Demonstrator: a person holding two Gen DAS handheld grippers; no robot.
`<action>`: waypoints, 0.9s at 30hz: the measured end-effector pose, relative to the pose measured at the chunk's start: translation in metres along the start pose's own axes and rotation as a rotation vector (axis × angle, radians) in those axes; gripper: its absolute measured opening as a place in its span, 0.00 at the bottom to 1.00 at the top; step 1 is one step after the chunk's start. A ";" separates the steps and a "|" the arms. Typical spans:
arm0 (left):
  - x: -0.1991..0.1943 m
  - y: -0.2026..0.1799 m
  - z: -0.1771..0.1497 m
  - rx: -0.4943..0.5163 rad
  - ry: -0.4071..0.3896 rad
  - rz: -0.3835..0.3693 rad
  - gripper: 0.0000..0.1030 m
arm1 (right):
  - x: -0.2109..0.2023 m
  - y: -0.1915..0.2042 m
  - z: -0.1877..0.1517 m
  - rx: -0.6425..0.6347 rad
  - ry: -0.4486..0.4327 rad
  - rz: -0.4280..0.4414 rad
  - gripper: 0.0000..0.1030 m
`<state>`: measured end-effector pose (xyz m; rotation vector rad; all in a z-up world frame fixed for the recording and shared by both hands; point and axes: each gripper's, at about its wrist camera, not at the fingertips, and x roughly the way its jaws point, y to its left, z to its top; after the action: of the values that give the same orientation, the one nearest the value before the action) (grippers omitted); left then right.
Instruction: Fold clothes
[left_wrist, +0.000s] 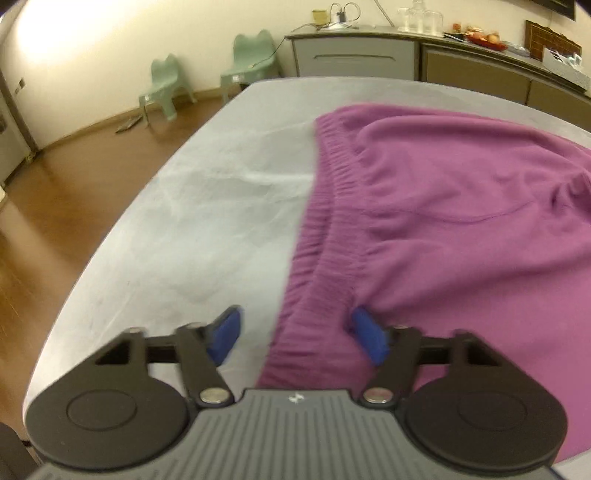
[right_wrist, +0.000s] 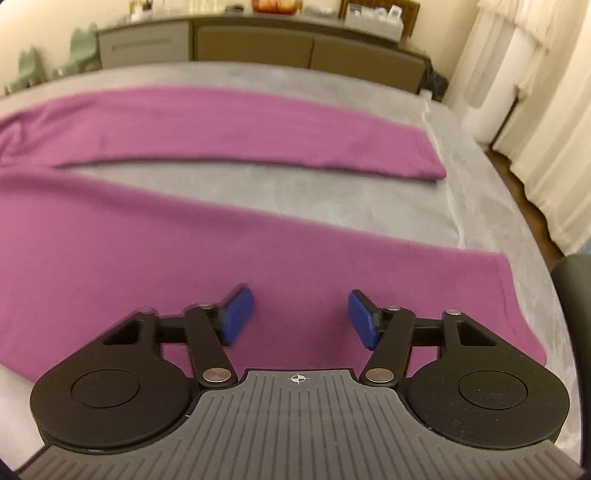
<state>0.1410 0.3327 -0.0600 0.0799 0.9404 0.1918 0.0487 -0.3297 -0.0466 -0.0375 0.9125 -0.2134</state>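
Purple trousers (left_wrist: 461, 221) lie spread on the grey table (left_wrist: 207, 206). In the left wrist view their ribbed waistband (left_wrist: 321, 236) runs toward me, and my left gripper (left_wrist: 295, 332) is open with the near end of the waistband between its blue pads (left_wrist: 369, 338). In the right wrist view the two legs lie apart in a V: the far leg (right_wrist: 258, 125) and the near leg (right_wrist: 184, 251). My right gripper (right_wrist: 301, 314) is open just above the near leg, close to its hem (right_wrist: 513, 295).
The table's left edge (left_wrist: 110, 236) drops to a brown wood floor. Two green stools (left_wrist: 166, 85) stand by the wall. A cabinet (right_wrist: 258, 40) with clutter runs behind the table. Curtains (right_wrist: 546, 110) hang at the right, and a dark chair back (right_wrist: 576, 280) stands near the table's right edge.
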 end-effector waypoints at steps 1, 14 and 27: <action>0.000 -0.002 0.004 -0.002 0.005 0.017 0.73 | 0.003 -0.008 0.000 0.031 0.011 0.018 0.76; 0.011 -0.078 0.031 0.204 -0.045 0.141 0.67 | 0.014 -0.097 -0.006 0.194 0.008 -0.083 0.48; 0.020 -0.070 0.126 -0.157 -0.084 -0.221 0.59 | 0.016 -0.090 0.101 0.085 -0.121 0.052 0.78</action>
<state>0.2633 0.2705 -0.0128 -0.1594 0.8412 0.0562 0.1227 -0.4273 0.0134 0.0514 0.7818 -0.1993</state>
